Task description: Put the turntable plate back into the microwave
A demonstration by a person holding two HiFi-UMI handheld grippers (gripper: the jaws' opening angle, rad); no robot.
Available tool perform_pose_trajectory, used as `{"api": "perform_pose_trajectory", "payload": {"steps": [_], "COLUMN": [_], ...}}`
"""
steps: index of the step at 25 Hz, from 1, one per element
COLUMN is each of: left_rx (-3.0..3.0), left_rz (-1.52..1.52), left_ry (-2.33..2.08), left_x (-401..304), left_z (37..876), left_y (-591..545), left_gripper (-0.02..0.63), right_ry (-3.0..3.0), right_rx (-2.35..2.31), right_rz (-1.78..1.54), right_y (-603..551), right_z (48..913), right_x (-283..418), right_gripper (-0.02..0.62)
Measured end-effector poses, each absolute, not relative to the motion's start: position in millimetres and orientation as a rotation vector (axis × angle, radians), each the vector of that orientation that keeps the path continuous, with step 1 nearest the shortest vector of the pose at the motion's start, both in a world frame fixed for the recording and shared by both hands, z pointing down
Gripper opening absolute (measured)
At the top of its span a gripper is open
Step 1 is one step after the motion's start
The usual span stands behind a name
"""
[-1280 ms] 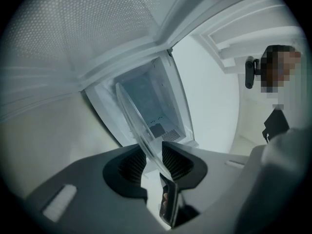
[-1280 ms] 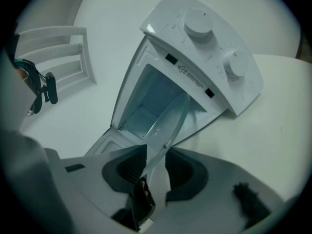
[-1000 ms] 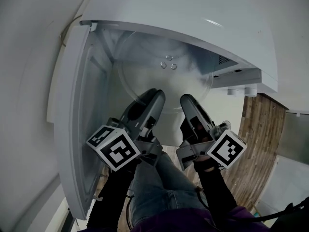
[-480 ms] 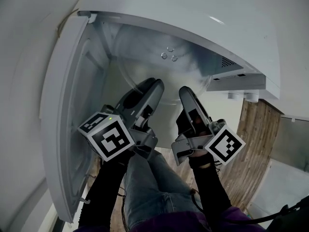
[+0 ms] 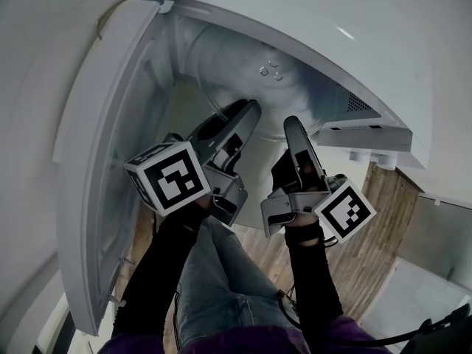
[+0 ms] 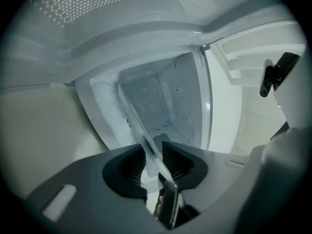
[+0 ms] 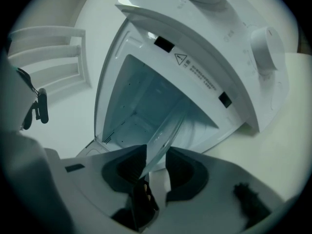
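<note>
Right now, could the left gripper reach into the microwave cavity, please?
Probably yes: the door stands wide open, the cavity looks unobstructed, and the turntable plate clamped in the left gripper already reaches inside.

One microwave (image 5: pixel 346 21), one turntable plate (image 5: pixel 247 87), two grippers, left gripper (image 5: pixel 249 111) and right gripper (image 5: pixel 293 124)

White microwave (image 5: pixel 354 43), clear glass plate (image 5: pixel 273 94).
Left gripper (image 5: pixel 251 110) and right gripper (image 5: pixel 293 124) grey; left cube (image 5: pixel 167 178), right cube (image 5: pixel 345 211) black-and-white squares. Floor (image 5: pixel 380 220) brown wood grain, right. Near: jeans (image 5: pixel 221 286) blue-grey, sleeves (image 5: pixel 158 271) black.
</note>
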State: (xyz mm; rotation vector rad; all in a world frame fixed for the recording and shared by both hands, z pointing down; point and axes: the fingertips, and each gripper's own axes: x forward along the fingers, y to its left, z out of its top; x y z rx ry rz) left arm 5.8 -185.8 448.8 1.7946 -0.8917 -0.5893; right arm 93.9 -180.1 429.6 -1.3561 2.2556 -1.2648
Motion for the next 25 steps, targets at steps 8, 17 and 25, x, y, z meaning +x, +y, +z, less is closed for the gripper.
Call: {"api": "perform_pose_trajectory", "payload": {"steps": [8,17,25], "left_rx": [1.732,1.756,1.727], "left_rz": [-0.585,-0.617,-0.618], "left_ry": [-0.914,-0.880,-0.895], "left_x": [2.9,6.3,5.1], "left_z": [464.2,458.5,457.4], "left_y": [-221.9,-219.8,-220.2], "left_gripper": [0.114,0.115,0.114], "right_ry": [2.240,2.245,2.233], "right_rx": [-1.370,-1.393,-1.405], "right_rz": [-1.352,-1.266,-1.268], "right_y": [-216.6,-212.6,-212.9], "right_z": [448.6,446.6,444.8], "right_x": [93.9,96.4,96.4], "right_gripper": [0.127,0.132,0.135]}}
